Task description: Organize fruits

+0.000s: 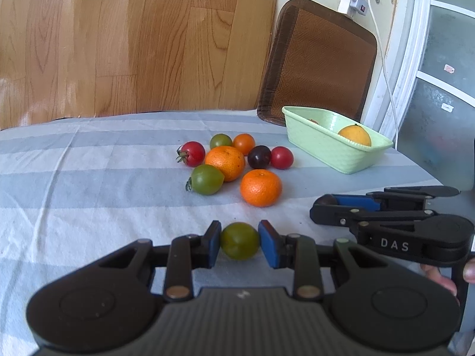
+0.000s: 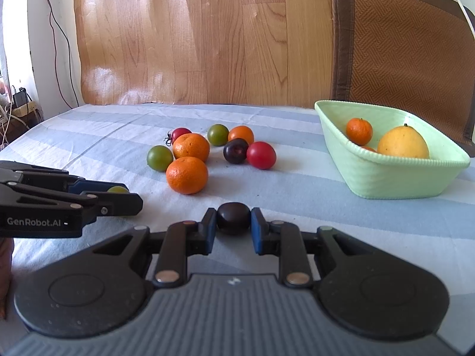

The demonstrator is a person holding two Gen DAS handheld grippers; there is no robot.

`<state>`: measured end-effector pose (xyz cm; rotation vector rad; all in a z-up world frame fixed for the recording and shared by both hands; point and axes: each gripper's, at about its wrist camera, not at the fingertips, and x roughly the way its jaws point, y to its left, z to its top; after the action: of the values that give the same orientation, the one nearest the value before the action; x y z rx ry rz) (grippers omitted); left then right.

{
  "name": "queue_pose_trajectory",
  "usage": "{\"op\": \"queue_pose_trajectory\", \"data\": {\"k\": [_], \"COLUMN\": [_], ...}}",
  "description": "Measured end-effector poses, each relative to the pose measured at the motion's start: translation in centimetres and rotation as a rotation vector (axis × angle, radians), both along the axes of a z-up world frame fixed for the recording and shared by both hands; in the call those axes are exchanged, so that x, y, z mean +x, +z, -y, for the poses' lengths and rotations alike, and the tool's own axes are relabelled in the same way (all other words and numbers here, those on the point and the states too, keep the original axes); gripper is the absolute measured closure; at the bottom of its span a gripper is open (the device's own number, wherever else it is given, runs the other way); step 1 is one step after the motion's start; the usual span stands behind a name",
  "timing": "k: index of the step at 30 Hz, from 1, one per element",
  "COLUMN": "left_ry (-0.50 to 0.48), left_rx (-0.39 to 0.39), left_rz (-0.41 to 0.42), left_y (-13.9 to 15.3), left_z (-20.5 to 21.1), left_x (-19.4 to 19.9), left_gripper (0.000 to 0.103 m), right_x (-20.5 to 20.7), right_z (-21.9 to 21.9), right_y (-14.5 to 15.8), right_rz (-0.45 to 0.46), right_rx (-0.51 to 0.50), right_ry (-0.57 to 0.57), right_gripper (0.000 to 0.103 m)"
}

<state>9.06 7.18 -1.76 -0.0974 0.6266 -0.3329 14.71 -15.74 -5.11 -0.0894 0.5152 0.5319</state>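
My left gripper is shut on a green tomato just above the striped cloth. My right gripper is shut on a dark purple fruit. A cluster of loose fruit lies ahead: two mandarins, green tomatoes, red tomatoes and a dark plum. A pale green basket at the right holds a yellow-orange fruit and a small mandarin. The right gripper also shows in the left wrist view, and the left gripper in the right wrist view.
The table wears a blue and white striped cloth. A chair with a brown woven mat stands behind the basket. A white cable hangs by the wall at the right. Wooden floor lies beyond the table's far edge.
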Motion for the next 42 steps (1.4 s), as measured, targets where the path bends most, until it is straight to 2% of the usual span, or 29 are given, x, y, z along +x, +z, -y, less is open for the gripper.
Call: {"op": "queue_pose_trajectory", "data": {"k": [25,42], "left_ry": [-0.002,0.002], "left_rx": [0.005,-0.056], "left_rz": [0.012,0.02], "left_y": [0.09,0.28], "left_z": [0.06,-0.87], "left_x": [-0.16,-0.27], "left_gripper": [0.074,0.074], "right_x": [-0.03,-0.8], "right_z": [0.17,0.2], "right_y": [0.02,0.44], "right_rz": [0.008,0.057], "right_rx": [0.007,0.005], "right_ry": [-0.01,-0.004], "right_gripper": [0.076,0.076]}}
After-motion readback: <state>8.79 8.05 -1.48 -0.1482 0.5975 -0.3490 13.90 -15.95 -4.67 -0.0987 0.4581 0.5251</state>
